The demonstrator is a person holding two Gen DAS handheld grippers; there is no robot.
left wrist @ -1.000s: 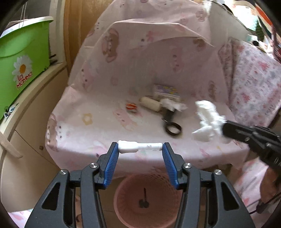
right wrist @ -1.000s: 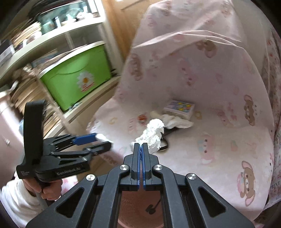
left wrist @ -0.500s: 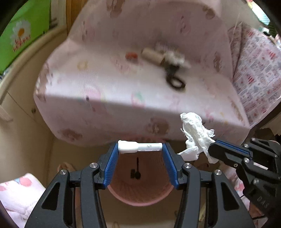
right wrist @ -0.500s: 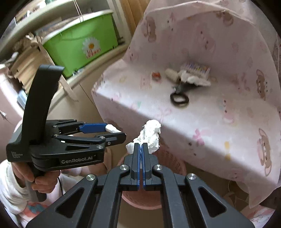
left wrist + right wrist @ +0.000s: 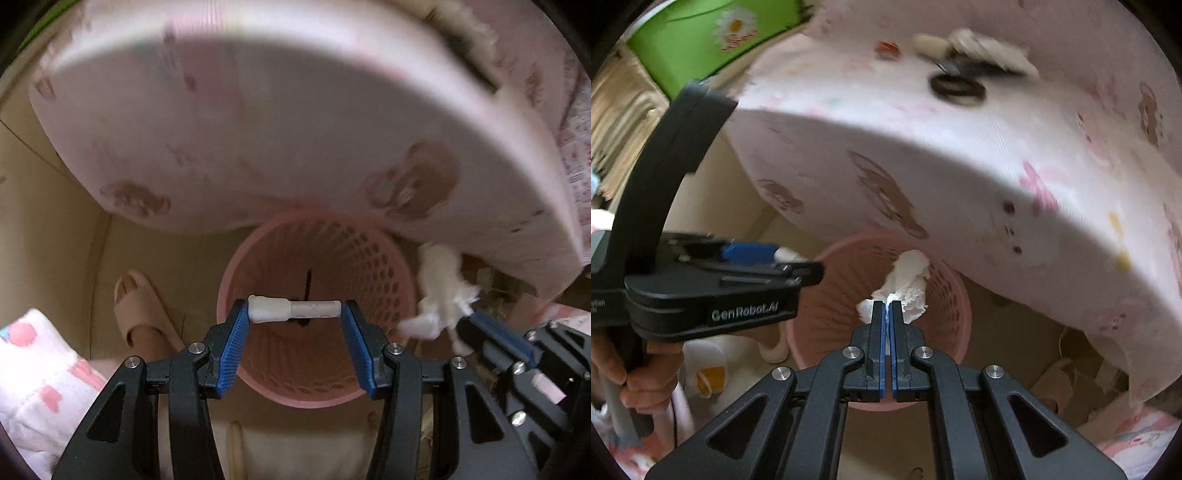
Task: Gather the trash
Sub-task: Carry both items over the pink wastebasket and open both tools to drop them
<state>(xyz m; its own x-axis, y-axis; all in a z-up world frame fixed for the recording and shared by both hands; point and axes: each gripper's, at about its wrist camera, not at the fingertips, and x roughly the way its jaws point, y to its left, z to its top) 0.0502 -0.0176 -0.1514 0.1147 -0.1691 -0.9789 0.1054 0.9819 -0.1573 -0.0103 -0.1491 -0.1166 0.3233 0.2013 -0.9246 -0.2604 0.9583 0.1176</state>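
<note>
A: Above one pink basket (image 5: 258, 269): one white tube (image 5: 293, 309), long axis crosswise, clamped end-to-end by left gripper (image 5: 294, 334).
B: Right gripper (image 5: 887, 314) pinches one crumpled tissue (image 5: 907, 282) over it.

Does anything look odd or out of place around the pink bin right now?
Nothing looks spilled or damaged. One oddity: a dark object that looks like scissors lies inside the pink bin. Another pair of scissors sits on the pink sheet among leftover scraps.
</note>
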